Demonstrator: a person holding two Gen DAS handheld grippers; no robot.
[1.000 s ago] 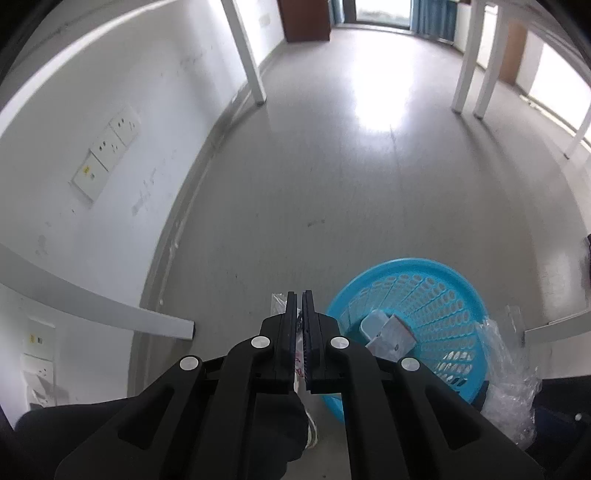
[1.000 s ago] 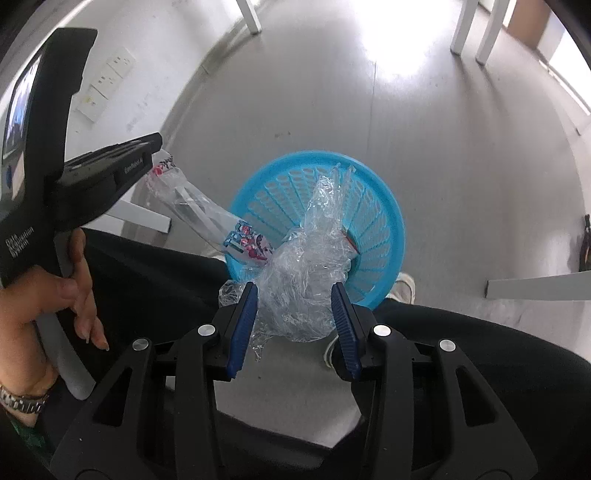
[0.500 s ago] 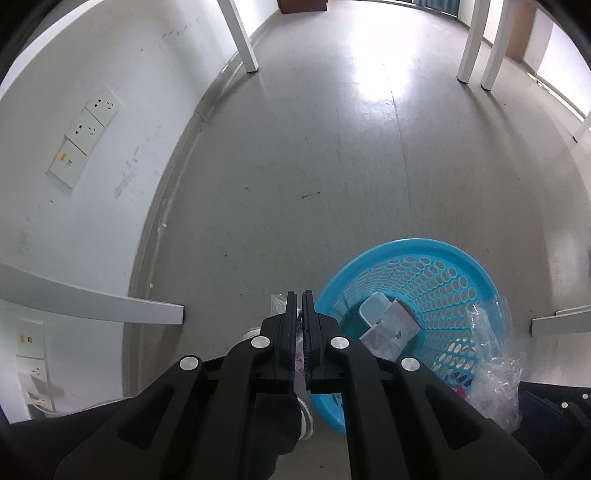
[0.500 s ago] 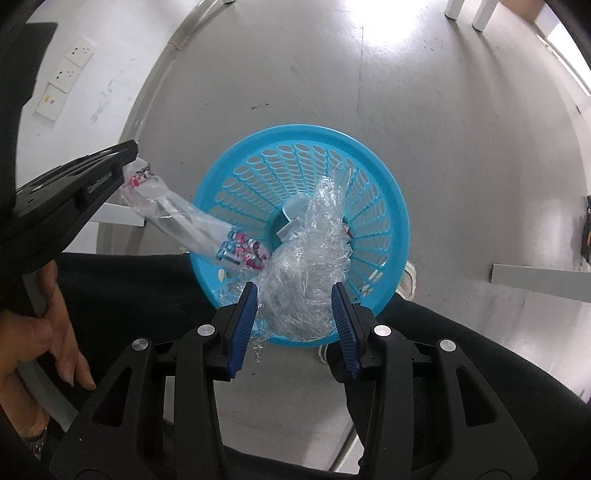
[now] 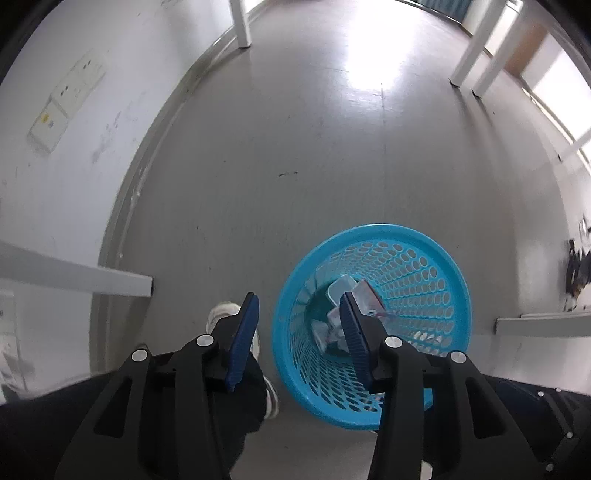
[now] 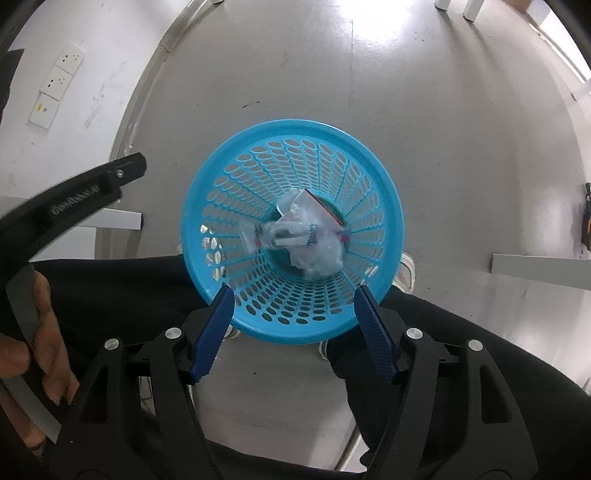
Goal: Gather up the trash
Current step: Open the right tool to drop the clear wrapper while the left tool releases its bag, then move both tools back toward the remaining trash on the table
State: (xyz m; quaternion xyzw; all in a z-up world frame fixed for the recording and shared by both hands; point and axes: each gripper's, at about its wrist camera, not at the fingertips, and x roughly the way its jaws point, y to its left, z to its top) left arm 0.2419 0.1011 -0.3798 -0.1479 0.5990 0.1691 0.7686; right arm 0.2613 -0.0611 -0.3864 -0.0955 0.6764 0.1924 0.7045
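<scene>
A blue perforated waste basket [image 6: 369, 166] stands on the grey floor, also in the left wrist view [image 5: 436, 251]. At its bottom lie crumpled clear plastic wrap [image 6: 314, 251], a printed clear wrapper [image 6: 284, 234] and a white carton piece [image 5: 341, 290]. My right gripper [image 6: 295, 325] is open and empty, directly above the basket's near rim. My left gripper [image 5: 299, 332] is open and empty, above the basket's left rim; its black finger [image 6: 74, 192] shows at the left of the right wrist view.
A white wall with sockets [image 5: 66, 107] runs along the left. White table legs [image 5: 240, 26] [image 5: 476, 62] stand at the far end. White bars [image 5: 74, 277] [image 6: 539, 269] jut in from both sides. The person's legs and shoes [image 5: 221, 314] are beside the basket.
Both grippers opened. The clear plastic wrap fell from the right gripper and the printed wrapper from the left into the basket. Both views moved closer over the basket.
</scene>
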